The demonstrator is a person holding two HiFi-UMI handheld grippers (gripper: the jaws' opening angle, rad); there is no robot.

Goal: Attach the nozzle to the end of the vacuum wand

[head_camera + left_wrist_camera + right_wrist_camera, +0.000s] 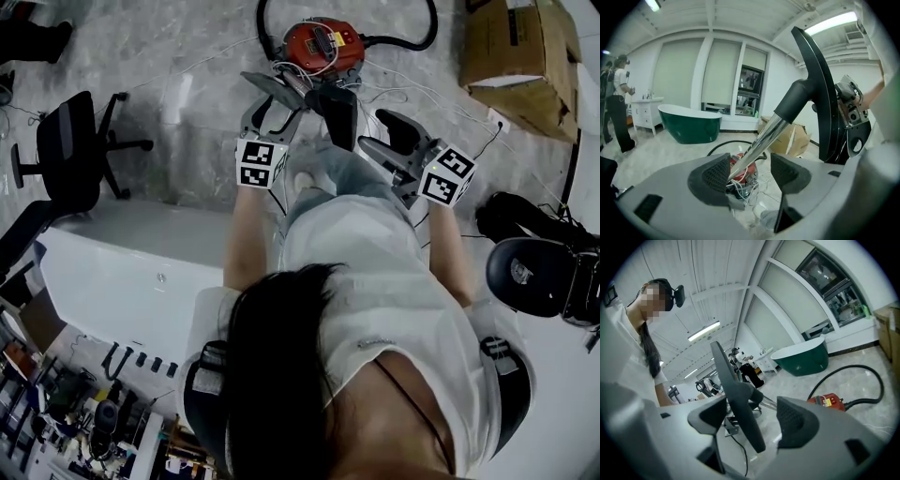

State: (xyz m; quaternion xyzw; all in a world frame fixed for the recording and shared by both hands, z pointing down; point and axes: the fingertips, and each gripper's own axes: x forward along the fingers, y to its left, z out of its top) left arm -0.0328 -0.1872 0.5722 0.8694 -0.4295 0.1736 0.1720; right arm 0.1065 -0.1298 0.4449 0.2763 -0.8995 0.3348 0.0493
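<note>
The black floor nozzle (339, 114) hangs in the air in front of me, above the red canister vacuum (322, 45) on the floor. In the left gripper view the chrome wand (761, 139) rises from between my jaws up into the nozzle (819, 89). My left gripper (750, 176) is open; the wand lies against the left-hand pad (715, 174) with a wide gap to the other. In the right gripper view the nozzle (733, 385) stands edge-on between the jaws of my right gripper (754, 420), which grips it. From above, both grippers, left (286, 94) and right (380, 136), flank the nozzle.
The black hose (412, 37) loops behind the vacuum, with loose white cables round it. A cardboard box (520, 56) sits at the upper right, an office chair (75, 150) at the left, a black seat (534, 272) at the right. A green bathtub (689, 124) and a person (616, 103) stand far off.
</note>
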